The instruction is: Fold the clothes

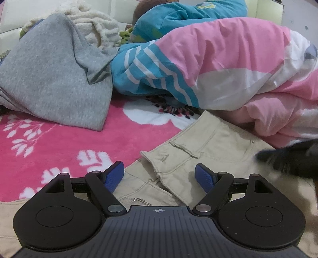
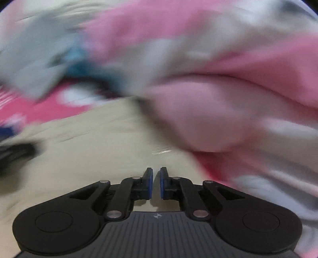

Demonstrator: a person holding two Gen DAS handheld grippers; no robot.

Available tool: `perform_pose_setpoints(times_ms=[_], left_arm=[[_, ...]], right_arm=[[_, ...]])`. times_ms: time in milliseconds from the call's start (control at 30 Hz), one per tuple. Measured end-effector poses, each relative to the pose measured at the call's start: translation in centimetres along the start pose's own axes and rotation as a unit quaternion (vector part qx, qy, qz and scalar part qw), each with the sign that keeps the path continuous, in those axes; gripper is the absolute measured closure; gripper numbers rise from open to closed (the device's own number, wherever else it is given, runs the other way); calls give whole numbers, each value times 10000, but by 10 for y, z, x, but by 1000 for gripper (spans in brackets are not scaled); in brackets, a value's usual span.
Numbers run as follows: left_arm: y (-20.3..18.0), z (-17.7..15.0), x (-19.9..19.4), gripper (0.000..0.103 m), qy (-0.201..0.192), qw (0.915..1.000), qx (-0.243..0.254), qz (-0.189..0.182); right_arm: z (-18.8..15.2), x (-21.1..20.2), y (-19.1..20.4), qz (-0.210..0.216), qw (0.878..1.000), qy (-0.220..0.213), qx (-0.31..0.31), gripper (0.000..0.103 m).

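Beige trousers [image 1: 208, 142] lie flat on a pink flowered blanket [image 1: 59, 142], waistband and open zip facing me. My left gripper [image 1: 159, 172] hovers open over the waistband, its blue pads [image 1: 114, 175] wide apart with nothing pressed between them. At the right edge of the left wrist view the right gripper [image 1: 288, 158] shows as a dark blur above the trousers. The right wrist view is heavily blurred. In it my right gripper [image 2: 156, 178] is shut, its pads almost touching and empty, above the beige trousers [image 2: 99, 148].
A bulky pink, white and teal duvet [image 1: 228, 59] borders the trousers at the back right and fills the right wrist view [image 2: 198, 79]. A grey garment [image 1: 49, 79] lies heaped at the left. Behind it are a cream knit [image 1: 95, 25] and a person lying in teal clothes [image 1: 188, 17].
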State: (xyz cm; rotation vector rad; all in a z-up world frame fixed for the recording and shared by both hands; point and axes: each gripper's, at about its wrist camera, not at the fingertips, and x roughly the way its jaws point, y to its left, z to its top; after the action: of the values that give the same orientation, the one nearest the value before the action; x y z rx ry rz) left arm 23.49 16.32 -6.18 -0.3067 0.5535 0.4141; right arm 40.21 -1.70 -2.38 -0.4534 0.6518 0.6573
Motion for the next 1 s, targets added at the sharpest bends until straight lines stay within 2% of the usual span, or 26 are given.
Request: perform_pose_setpoints(times_ms=[33,100,167,300,400,433,600,667,800,867,1000], left_arm=[[0,0,0,24,1,10000,-7,-5],[1,1,0,24,4,10000,-32,-19],[0,1,0,24,9,10000,-42,-19],[-1,1,0,23,10,10000,-33,-9],[1,1,0,23,7,10000,-58,-35],[1,1,0,23,8,10000,-70,-46],[1,1,0,20,36,9999,-89,-85],[1,1,-1,17,42,9999,-71,-94],[0,0,0,15,40,9999,-63,-115],[0,0,1,14,42,9999,-50,-121],[0,-1,1,13,23,9999,-41,-128]], right_arm=[[1,-3,-15,-198,9994,14,274,97],[-2,-24,-43,-131,9968,-10,789,97],[-12,-56,-51,179,9963,-66,835,97],[-55,-105,-39,1057,9934,128,421,97],[-97,-102,-19,678,9942,816,-167,96],[-109,-108,-22,560,9956,739,-128,96],[-109,-135,-56,371,9880,1161,945,95],[-105,-139,-54,451,9883,956,1097,94],[-89,-138,-30,1129,9860,327,1185,94],[-92,-124,-8,1366,9822,562,1158,94],[-126,-140,10,1220,9854,526,1064,94]])
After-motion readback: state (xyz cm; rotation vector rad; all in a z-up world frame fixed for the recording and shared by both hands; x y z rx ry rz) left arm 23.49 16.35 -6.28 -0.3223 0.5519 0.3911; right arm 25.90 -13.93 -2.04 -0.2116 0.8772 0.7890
